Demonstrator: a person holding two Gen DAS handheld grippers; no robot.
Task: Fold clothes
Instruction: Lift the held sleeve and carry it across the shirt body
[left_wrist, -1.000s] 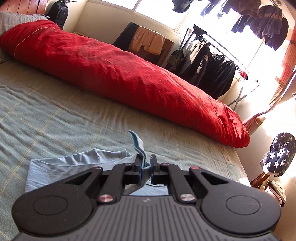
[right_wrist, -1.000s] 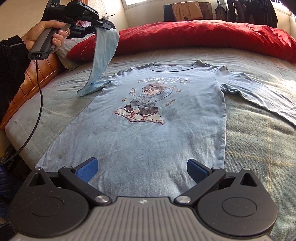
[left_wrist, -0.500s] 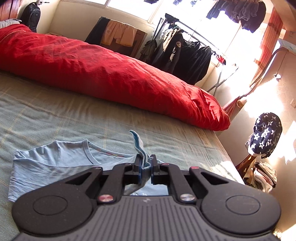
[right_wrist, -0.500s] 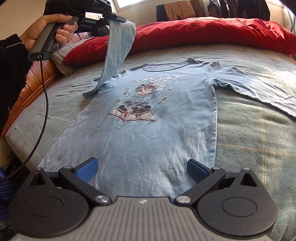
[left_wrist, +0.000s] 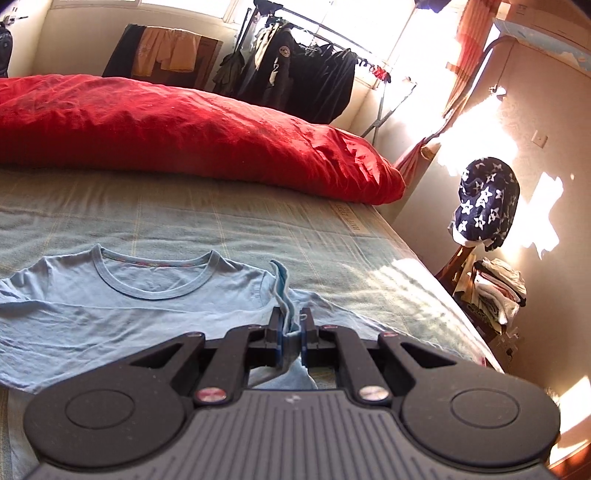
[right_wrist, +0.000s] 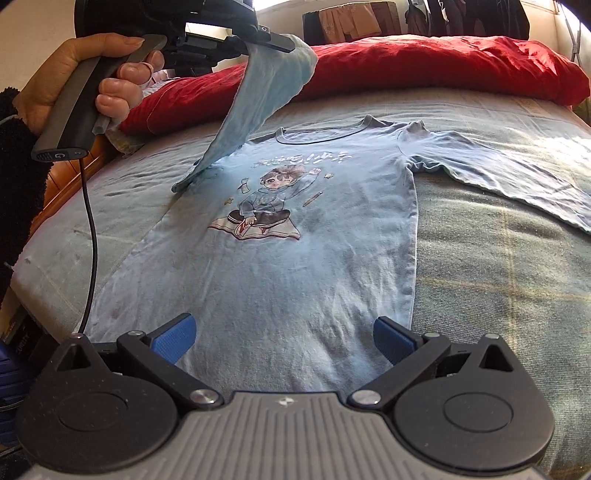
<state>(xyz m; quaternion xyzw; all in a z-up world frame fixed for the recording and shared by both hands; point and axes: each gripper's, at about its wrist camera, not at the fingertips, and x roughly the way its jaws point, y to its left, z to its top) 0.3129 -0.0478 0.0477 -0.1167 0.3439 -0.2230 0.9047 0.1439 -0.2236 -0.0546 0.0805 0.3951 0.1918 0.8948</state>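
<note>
Right wrist view: left gripper (right_wrist: 280, 42) lifts one sleeve (right_wrist: 258, 107) of the blue T-shirt (right_wrist: 295, 266).
Jaws clamped on sleeve; shirt flat mid-bed (right_wrist: 498, 295), collar toward red duvet (right_wrist: 424, 70). Right gripper (right_wrist: 282, 338) jaws wide, empty, at the hem.

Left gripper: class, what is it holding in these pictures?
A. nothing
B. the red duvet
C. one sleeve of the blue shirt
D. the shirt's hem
C: the left gripper is shut on a sleeve lifted off the blue shirt.
</note>
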